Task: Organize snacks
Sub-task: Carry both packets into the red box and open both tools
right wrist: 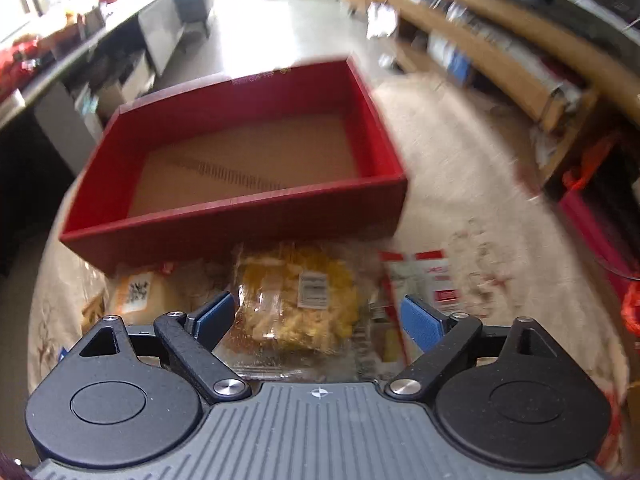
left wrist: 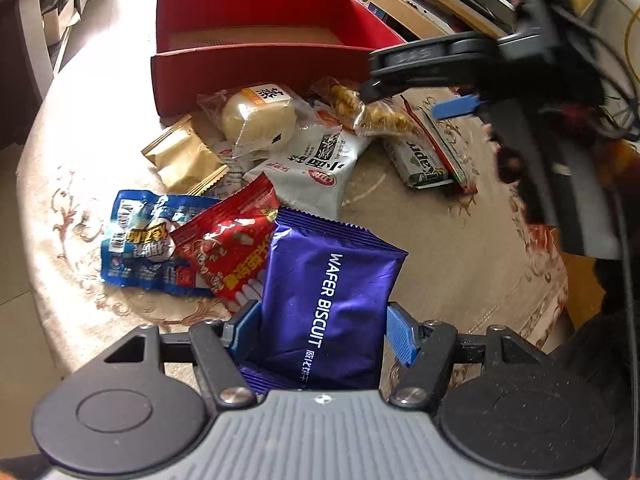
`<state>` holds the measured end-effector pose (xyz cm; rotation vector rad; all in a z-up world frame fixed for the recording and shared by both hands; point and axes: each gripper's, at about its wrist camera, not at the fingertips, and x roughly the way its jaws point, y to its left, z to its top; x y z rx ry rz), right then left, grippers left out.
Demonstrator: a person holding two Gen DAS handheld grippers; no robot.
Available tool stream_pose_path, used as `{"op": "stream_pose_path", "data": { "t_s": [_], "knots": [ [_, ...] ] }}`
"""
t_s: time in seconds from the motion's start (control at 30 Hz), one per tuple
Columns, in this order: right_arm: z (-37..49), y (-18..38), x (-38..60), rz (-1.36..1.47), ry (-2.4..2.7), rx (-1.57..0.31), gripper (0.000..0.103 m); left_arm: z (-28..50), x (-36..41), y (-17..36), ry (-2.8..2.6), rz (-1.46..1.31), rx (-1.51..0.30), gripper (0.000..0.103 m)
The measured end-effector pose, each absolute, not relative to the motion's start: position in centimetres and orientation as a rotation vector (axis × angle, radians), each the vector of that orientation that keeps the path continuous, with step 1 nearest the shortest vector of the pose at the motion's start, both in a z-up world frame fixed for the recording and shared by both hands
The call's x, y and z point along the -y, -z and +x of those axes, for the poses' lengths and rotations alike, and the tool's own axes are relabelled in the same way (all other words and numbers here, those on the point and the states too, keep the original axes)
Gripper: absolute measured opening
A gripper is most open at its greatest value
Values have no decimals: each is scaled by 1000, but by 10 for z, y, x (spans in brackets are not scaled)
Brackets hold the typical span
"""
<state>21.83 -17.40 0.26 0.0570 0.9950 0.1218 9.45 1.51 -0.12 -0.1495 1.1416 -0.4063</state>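
My left gripper point(left wrist: 320, 330) is shut on a purple wafer biscuit packet point(left wrist: 324, 300), held above the table. Beyond it lies a pile of snacks: a blue packet point(left wrist: 136, 240), a red packet point(left wrist: 228, 244), a white packet point(left wrist: 316, 160), a gold packet point(left wrist: 184, 156), a wrapped bun point(left wrist: 260, 118). My right gripper point(right wrist: 318, 316) has its blue pads on either side of a clear bag of yellow snacks point(right wrist: 296, 304); in the left wrist view point(left wrist: 404, 94) this bag point(left wrist: 376, 114) hangs lifted from it. The red box point(right wrist: 240, 160) stands empty just behind.
A green gum pack point(left wrist: 424, 160) and a red-and-white packet point(right wrist: 424, 280) lie to the right on the patterned tablecloth point(left wrist: 460, 240). Wooden shelves point(right wrist: 500, 52) run along the right; desks and boxes stand at the left.
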Motion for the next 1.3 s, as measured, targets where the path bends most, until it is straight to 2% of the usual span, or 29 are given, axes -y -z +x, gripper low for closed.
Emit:
{"op": "stream_pose_path", "data": {
  "t_s": [0.23, 0.3, 0.4, 0.97, 1.3],
  "knots": [
    [239, 23, 160, 19, -167, -1077, 93, 103, -10, 9, 391, -178, -1179, 61],
    [238, 22, 154, -16, -159, -1062, 83, 104, -8, 9, 385, -178, -1180, 61],
    [233, 17, 153, -13, -153, -1060, 79, 105, -7, 9, 382, -175, -1165, 61],
    [145, -17, 217, 154, -163, -979, 78, 115, -11, -25, 322, -204, -1014, 61],
    [177, -52, 212, 195, -179, -830, 78, 179, -6, -56, 248, -214, -860, 61]
  ]
}}
